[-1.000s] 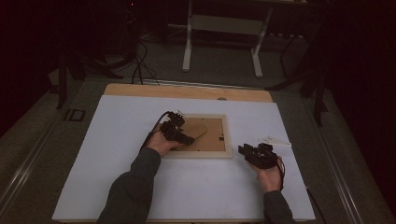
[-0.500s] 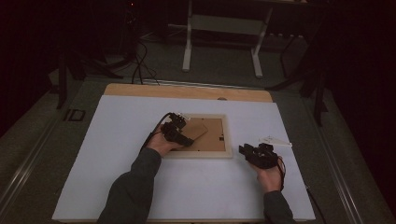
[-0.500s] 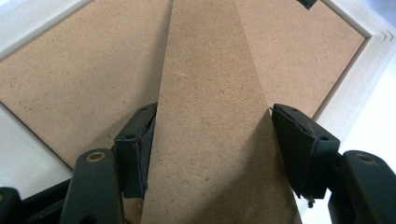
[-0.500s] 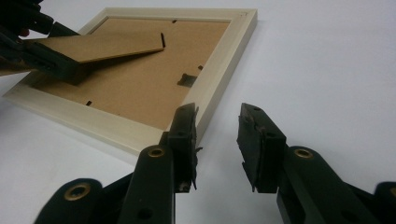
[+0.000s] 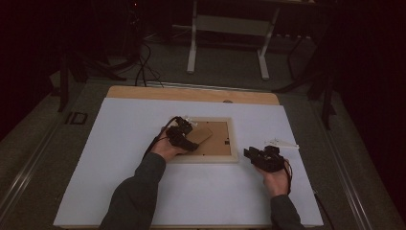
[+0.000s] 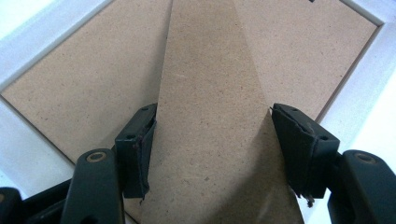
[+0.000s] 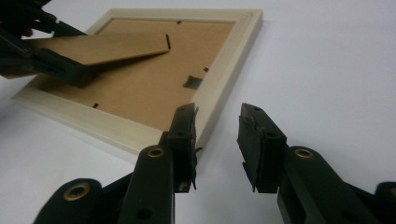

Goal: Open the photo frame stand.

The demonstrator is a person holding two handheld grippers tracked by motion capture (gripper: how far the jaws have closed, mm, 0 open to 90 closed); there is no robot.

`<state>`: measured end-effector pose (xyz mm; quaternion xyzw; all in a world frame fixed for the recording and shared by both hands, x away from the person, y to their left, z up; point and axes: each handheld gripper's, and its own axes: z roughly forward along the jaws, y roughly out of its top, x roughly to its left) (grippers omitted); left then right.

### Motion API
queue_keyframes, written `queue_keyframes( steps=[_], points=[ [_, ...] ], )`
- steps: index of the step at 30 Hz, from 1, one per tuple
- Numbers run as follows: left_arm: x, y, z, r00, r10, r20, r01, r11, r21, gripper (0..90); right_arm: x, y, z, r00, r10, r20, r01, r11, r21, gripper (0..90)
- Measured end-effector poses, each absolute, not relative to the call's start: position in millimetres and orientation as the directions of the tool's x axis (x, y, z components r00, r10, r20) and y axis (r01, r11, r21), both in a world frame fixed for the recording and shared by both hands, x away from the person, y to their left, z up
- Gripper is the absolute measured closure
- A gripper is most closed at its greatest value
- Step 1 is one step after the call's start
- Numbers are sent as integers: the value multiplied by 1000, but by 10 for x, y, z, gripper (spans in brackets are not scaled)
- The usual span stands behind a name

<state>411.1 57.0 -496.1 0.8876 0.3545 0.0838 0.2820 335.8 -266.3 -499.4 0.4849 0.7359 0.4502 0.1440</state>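
Since the earlier frame, little has moved; the left gripper (image 5: 190,142) stays on the stand. White table top (image 5: 119,158): bears all. Pale wooden picture frame (image 5: 233,143), face down, centre. Brown fibreboard easel stand (image 6: 210,116): raised off the backing, clamped at both edges by the left gripper. Right gripper (image 7: 217,135): jaws parted, empty, just beside the frame's right edge.

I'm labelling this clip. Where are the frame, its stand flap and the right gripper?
frame (image 7: 219,88): right gripper view, on its pale right rail.
stand flap (image 6: 210,140): left gripper view, middle of the brown flap between the jaws.
right gripper (image 7: 217,140): right gripper view, midway between its fingertips.
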Motion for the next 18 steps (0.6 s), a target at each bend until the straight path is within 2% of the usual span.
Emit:
queue_keyframes(
  steps=[8,18],
  points=[
    [4067,541,-4936,742,671,0,552,-609,569,368,3449,-2651,-4871,-501,843,197,579,157,800,654],
    [3912,472,-4822,754,643,132,452,-654,606,368,3694,-2519,-4624,-530,837,133,560,228,797,639]
  ],
)
